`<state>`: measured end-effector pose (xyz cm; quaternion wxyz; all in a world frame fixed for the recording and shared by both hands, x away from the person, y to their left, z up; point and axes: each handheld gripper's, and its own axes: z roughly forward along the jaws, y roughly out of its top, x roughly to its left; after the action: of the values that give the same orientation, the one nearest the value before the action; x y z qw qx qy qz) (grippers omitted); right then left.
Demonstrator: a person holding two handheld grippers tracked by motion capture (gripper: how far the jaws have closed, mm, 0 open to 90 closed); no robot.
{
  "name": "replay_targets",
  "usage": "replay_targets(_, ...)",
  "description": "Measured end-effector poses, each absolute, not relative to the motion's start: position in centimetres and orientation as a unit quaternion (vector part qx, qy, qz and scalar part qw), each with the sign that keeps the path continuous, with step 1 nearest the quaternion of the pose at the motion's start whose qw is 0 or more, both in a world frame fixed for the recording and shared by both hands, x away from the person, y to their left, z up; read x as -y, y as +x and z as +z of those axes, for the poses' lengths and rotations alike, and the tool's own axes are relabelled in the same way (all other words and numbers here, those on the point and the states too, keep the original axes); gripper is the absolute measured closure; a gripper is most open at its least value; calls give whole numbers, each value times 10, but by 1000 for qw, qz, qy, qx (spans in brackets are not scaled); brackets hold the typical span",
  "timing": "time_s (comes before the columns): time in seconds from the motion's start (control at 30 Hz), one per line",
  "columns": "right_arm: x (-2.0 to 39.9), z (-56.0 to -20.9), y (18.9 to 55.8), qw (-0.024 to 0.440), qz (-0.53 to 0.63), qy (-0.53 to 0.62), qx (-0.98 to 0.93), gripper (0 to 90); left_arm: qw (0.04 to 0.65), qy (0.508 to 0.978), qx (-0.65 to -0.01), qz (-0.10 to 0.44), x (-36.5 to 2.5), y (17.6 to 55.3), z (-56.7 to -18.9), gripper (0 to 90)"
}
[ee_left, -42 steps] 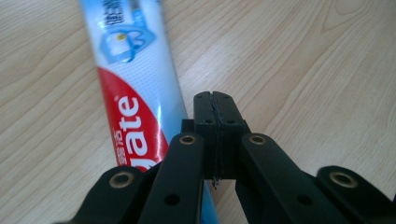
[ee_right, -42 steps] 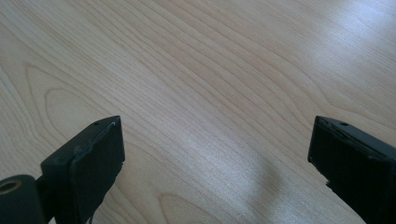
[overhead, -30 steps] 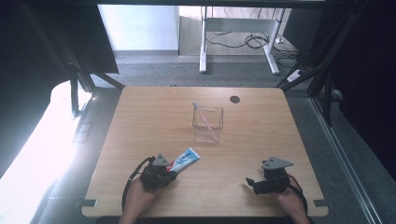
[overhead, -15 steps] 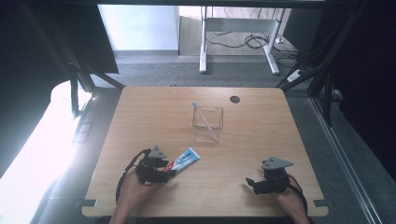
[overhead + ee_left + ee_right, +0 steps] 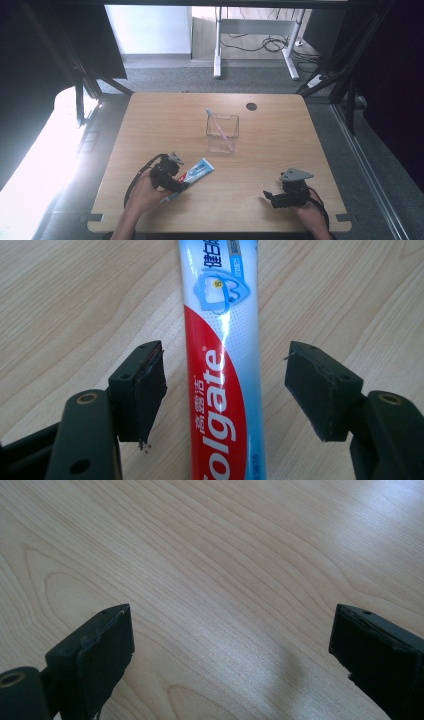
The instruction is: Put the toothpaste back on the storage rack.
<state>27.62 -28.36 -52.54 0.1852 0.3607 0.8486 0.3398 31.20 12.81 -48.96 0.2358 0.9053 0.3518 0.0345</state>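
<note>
A red, white and blue Colgate toothpaste tube [image 5: 198,172] [image 5: 222,390] lies flat on the wooden table [image 5: 165,125]. My left gripper [image 5: 180,182] [image 5: 225,385] straddles the tube's lower part. Its jaws have just been opening, and both pads stand clear of the tube, with a gap on each side. My right gripper [image 5: 268,195] [image 5: 230,645] rests low at the table's near right, open over bare wood with nothing between its jaws. A clear square container [image 5: 222,134] near the table's middle holds a pink toothbrush [image 5: 219,126] leaning inside it.
A dark round hole [image 5: 251,106] sits in the tabletop at the far right. Beyond the table's far edge are grey floor, white desk legs [image 5: 218,45] and cables. Dark frame struts flank both sides.
The left gripper's jaws have spread apart off the toothpaste tube, which stays lying in the same spot. The left hand has shifted slightly. The right gripper has not moved.
</note>
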Motion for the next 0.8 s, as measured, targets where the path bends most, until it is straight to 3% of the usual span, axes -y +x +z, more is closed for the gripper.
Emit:
replay_targets(0.53,284,-526,276,186,336,359,-851,43,131,934,-331,5,-99,337,-492,376)
replay_targets(0.8,286,-526,277,186,336,360,-850,43,107,940,-325,1,-90,341,-501,452)
